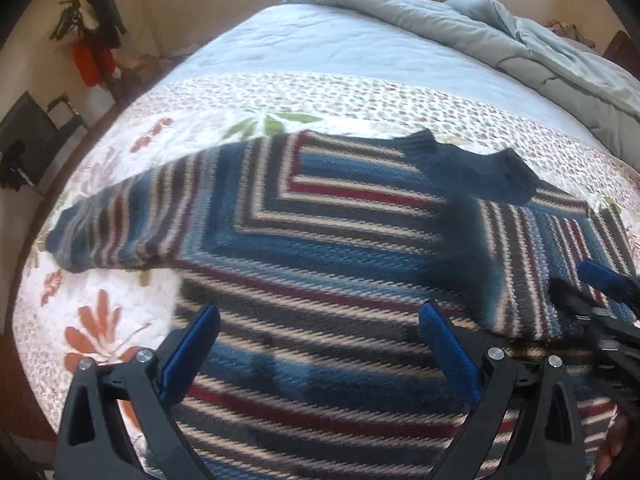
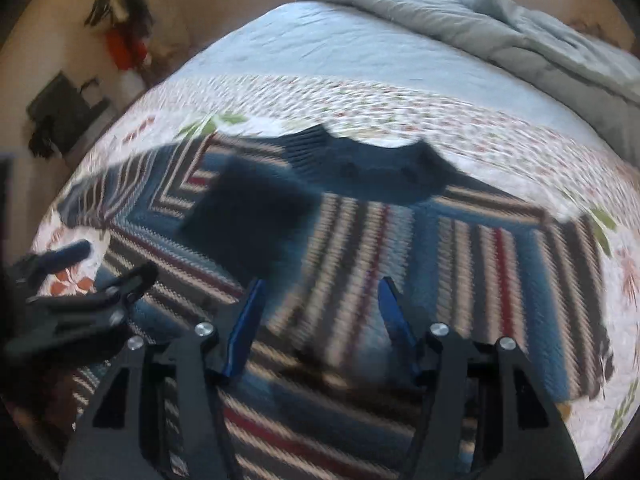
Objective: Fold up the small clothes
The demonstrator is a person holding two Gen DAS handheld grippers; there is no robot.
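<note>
Nearest to me, my left gripper [image 1: 320,344] hung over the lower body of the one striped sweater [image 1: 320,248], its two blue pads spread wide with nothing between them. My right gripper [image 2: 320,320] hovered just to the right of it, over the same knit, its two pads standing apart and clamping nothing; the cloth under it was blurred. Each gripper's camera caught the other at the edge of its view.

The sweater lay flat on the flowered quilt [image 1: 96,320], which showed on both sides of it. I counted two sleeves: the right sleeve [image 1: 532,256] was folded in across the chest, with its dark blue cuff lying on the body; the left sleeve [image 1: 120,224] stretched out to the left over the quilt. The dark blue collar [image 1: 472,168] marked the far edge of the garment.

Beyond the quilt's dotted border came one pale blue sheet [image 1: 340,40], and at the far right one grey-blue comforter [image 1: 500,36] lay bunched up. Far left, a red object [image 1: 94,62] stood by the wall, too small to tell what.
</note>
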